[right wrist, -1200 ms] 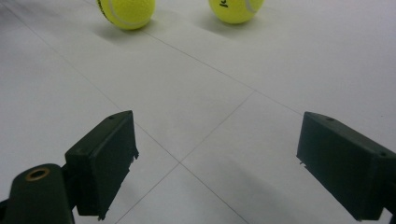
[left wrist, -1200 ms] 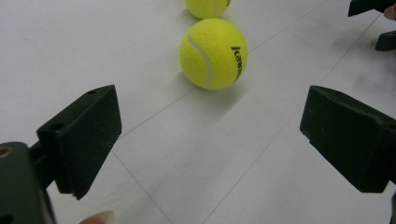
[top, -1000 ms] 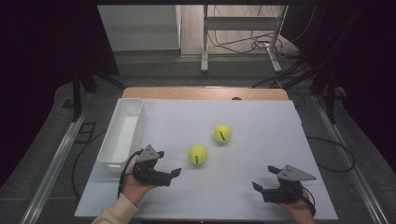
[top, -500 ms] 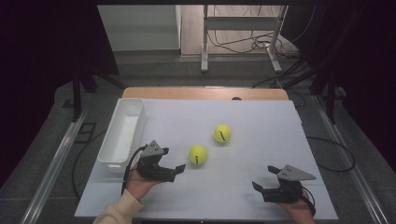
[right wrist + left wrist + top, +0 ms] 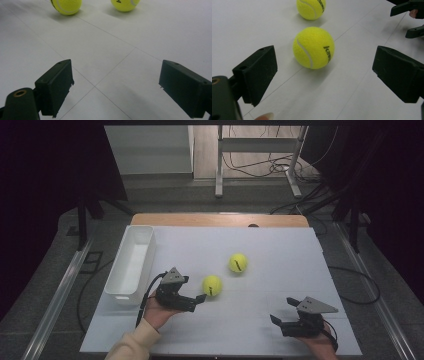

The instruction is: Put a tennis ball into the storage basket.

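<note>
Now your left hand-held gripper (image 5: 199,298) has slid forward across the desk (image 5: 280,270) over the last second, from just beside the white bin (image 5: 131,265) to right up against the nearer tennis ball (image 5: 212,285). Jaws stand wide apart; in the left gripper view that nearer tennis ball (image 5: 313,47) sits on the white surface just ahead of the open jaws and roughly centred between them, not touched yet. The farther tennis ball (image 5: 238,262) hasn't moved, a little up and right of the first one; in the left gripper view it (image 5: 311,8) lies straight behind the near ball. Your right hand-held gripper (image 5: 276,321) is parked in the same spot near the desk's front right, jaws apart too, nothing between them; in the right gripper view both balls sit far off at the top edge. The bin looks empty from above. So the approach is nearly done, judging by the line-up: push a touch further so the ball sits between the pads, then close. Likely the ball goes to the bin after that. Watch for nudging it, since it will roll off toward the other ball.
</note>
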The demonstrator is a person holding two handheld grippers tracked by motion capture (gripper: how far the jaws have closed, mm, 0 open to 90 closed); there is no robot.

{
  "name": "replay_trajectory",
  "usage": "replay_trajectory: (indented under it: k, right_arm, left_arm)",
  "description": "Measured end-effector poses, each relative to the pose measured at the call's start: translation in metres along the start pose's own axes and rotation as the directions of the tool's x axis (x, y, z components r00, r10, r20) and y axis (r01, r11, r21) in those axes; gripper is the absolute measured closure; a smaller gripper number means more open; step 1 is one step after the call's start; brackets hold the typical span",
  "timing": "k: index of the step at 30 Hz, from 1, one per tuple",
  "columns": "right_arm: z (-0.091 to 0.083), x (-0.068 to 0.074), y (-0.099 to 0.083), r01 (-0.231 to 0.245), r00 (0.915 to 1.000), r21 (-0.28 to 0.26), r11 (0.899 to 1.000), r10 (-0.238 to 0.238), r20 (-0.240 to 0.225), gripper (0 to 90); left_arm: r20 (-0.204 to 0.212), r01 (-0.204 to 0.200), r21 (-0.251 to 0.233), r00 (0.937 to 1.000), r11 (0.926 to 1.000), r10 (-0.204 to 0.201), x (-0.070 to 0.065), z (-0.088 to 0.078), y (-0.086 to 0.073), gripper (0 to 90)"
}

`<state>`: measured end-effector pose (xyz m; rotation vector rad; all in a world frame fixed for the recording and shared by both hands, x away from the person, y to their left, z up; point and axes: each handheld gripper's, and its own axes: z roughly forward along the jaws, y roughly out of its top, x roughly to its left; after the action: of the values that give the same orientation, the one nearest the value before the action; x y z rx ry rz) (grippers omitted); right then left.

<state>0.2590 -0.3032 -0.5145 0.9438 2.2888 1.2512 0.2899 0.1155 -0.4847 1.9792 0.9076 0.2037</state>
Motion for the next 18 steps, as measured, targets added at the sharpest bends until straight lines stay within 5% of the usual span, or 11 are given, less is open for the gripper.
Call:
replay_trajectory:
  k: [18]
  right_arm:
    - [0.001, 0.0, 0.0, 0.004, 1.0, 0.009, 1.0, -0.004, 0.003, 12.4]
  left_arm:
    - [0.012, 0.0, 0.039, 0.9999, 0.9992, -0.001, 0.004, 0.024, 0.014, 6.6]
